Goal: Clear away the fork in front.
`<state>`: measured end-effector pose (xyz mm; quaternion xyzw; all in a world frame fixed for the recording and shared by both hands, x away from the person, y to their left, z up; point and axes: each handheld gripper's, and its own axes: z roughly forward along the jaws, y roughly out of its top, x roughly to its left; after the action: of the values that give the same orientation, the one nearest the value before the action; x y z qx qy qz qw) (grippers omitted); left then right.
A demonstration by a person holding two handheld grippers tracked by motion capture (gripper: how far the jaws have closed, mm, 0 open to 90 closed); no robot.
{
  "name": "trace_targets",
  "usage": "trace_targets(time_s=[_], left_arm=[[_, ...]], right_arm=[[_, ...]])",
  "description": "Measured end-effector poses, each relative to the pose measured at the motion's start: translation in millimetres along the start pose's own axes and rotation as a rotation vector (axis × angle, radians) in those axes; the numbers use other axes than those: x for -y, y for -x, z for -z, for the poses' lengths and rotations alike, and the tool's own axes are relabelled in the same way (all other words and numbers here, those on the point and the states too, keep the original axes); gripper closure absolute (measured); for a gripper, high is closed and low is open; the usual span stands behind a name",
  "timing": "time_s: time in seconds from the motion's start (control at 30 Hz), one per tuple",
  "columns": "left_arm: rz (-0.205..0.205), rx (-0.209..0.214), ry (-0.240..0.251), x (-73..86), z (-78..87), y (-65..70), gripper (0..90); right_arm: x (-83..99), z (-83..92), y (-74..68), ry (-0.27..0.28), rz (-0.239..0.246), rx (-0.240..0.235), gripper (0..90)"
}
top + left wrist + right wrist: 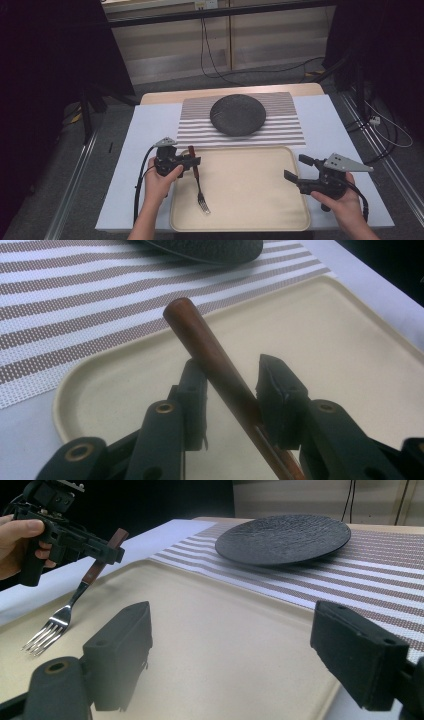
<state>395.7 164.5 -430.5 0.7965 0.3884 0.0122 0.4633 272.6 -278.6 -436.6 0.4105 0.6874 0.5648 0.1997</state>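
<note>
- The left gripper (192, 161) sits at the left edge of the cream rectangular plastic tray (250, 220), held in the person's left hand (159, 182).
- Between its jaws runs the reddish-brown wooden handle of a steel fork (198, 185). In the left gripper view the handle (210, 347) rests against the right-hand jaw, while a gap shows on the side of the other jaw; whether the pads press on it cannot be told.
- The fork slopes: its handle end is up at the jaws, and in the right gripper view its tines (44, 632) are down at the tray floor, near the tray's left side.
- The right gripper (296, 169) is held in the person's right hand (342, 205) over the tray's right rim. Its jaws stand wide apart with nothing between them, as the right gripper view shows.
- Beyond the tray lies a placemat with brown and white stripes (287, 132), and on it a round dark grey plate with a rough stone-like surface (237, 114).
- Tray and placemat rest on a pale blue-white sheet (145, 135) that covers the wooden table (165, 97).
- Black cables (210, 55) hang at the far wall.
- No brand, label or writing can be read on the fork, tray, plate or grippers.
</note>
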Motion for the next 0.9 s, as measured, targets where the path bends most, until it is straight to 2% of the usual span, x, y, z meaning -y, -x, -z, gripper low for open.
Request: trace_targets(time_s=[0.17,0.3,0.67,0.77,0.9], left_arm=[[0.003,0.004,-0.002,2.8,-2.6,-2.7,64.2],[0.001,0.003,-0.014,4.0,-5.1,-4.2,63.3],[-0.012,-0.005,-0.038,10.3,-6.5,-8.2,60.4],[-0.031,-0.026,-0.041,11.6,-5.0,-7.7,60.0],[-0.029,-0.031,-0.034,13.6,-0.9,-8.7,59.4]], right_arm=[[2.0,0.4,0.5,-0.005,0.0,0.0,17.1],[2.4,2.6,0.1,-0.008,0.019,0.009,17.2],[4.6,4.9,5.4,-0.008,0.005,0.014,17.2],[4.9,4.8,5.7,-0.011,0.011,0.021,17.1],[5.6,5.2,4.3,-0.017,0.018,0.022,17.1]])
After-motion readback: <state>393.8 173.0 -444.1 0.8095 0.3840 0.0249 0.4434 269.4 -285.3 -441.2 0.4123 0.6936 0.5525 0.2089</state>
